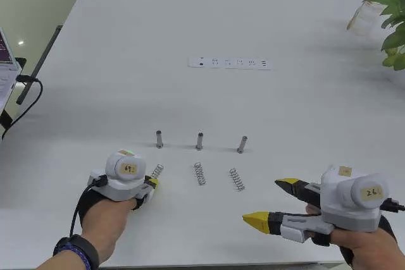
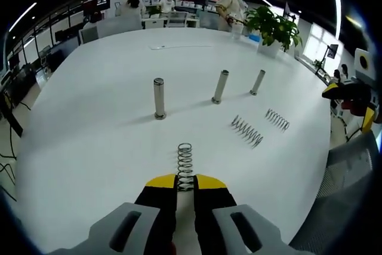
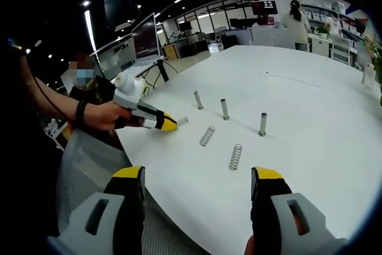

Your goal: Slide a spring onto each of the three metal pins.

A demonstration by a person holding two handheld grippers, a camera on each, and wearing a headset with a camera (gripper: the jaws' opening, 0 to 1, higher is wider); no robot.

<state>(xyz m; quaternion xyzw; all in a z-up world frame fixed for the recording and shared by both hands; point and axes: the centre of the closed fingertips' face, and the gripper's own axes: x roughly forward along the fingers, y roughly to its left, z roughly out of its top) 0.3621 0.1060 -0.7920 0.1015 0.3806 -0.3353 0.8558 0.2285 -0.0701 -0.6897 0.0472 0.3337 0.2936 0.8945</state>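
On the table (image 1: 190, 17) | left gripper (image 2: 185, 178) fingers (image 2: 161, 182) pinch silver coil spring (image 2: 185, 156) | right gripper (image 3: 197, 173) fingers (image 3: 267, 175) wide apart, empty

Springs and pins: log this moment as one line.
left gripper: shut on left spring | right gripper: open | pins: all three bare | other springs: lying loose

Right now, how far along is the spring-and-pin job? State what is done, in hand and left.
Done: nothing yet; all three pins stand bare. In hand: the left hand-held gripper is shut on one spring lying on the table. Left: all three springs need sliding on; the other two springs lie loose, and the right hand-held gripper is open.
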